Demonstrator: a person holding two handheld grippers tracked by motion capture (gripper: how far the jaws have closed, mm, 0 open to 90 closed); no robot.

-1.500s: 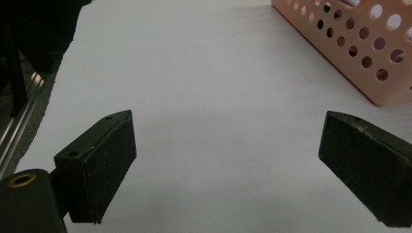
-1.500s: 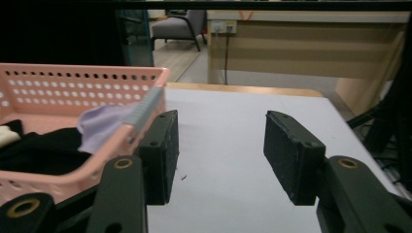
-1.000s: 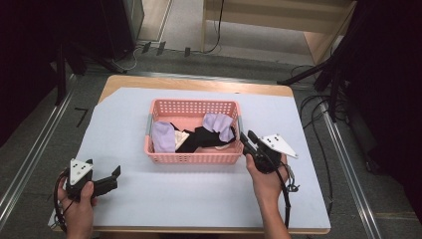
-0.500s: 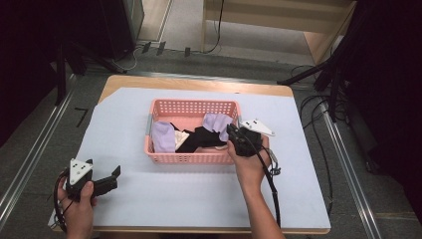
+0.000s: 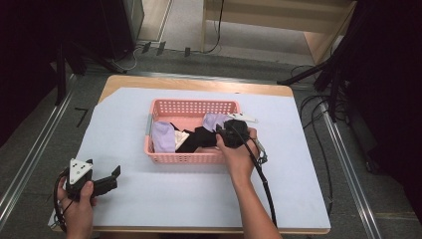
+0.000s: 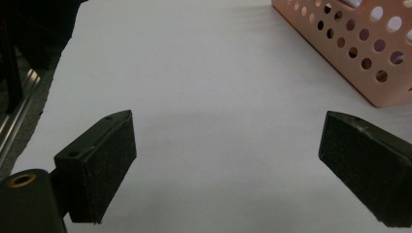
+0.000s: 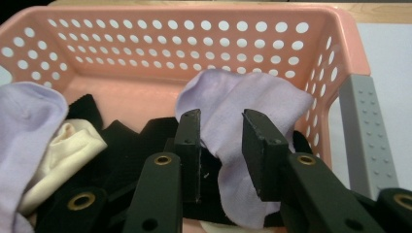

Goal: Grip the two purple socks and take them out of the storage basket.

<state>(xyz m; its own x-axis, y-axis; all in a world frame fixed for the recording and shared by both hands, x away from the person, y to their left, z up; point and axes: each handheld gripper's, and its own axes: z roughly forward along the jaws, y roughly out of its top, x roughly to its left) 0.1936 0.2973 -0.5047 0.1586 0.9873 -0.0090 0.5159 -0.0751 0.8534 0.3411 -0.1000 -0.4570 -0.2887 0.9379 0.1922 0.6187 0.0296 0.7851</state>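
A pink perforated basket point(image 5: 191, 103) stands mid-table with socks or cloths in it: a lavender piece point(image 7: 233, 92) at its right end, another lavender piece point(image 7: 24, 116) at its left, a cream one point(image 7: 63, 145) and black fabric point(image 7: 121, 141) between. My right gripper point(image 7: 221, 119) reaches into the basket's right end point(image 5: 221, 135). Its jaws are narrowed on either side of a fold of the right lavender piece, with a gap still showing. My left gripper point(image 5: 115, 177) rests wide open on the white table cover near the front left, holding nothing point(image 6: 228, 121).
The basket's corner point(image 6: 350, 53) lies ahead and to the right of the left gripper. A grey handle point(image 7: 362, 131) sits on the basket's right end wall. White cover point(image 5: 298, 164) surrounds the basket. Cables point(image 5: 318, 114) run off the table's right side.
My right gripper has moved left from beside the basket's right end into the basket, down over the lavender piece. The left gripper has stayed put.
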